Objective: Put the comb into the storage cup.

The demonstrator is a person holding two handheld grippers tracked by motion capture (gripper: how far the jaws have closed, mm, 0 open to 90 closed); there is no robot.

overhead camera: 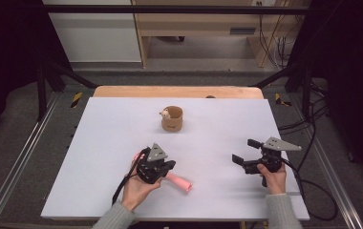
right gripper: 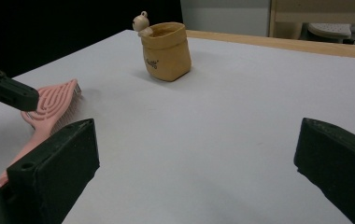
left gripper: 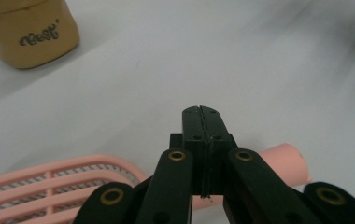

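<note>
On the white counter point(overhead camera: 122, 124), a tan fabric-look pot point(overhead camera: 172, 119) stands well beyond the pink plastic hairbrush point(overhead camera: 179, 182), which lies under the left tongs point(left gripper: 202, 112), pressed together empty. It is judged light and stiff, best gripped by its cylindrical handle. The right tongs point(overhead camera: 242, 152) are spread.

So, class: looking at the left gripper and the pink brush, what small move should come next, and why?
Probably open the left gripper and lower it onto the pink brush. Its jaws are pressed shut with nothing between them, hovering over the brush's handle, which lies flat on the table. The right gripper waits open, well to the side.
</note>
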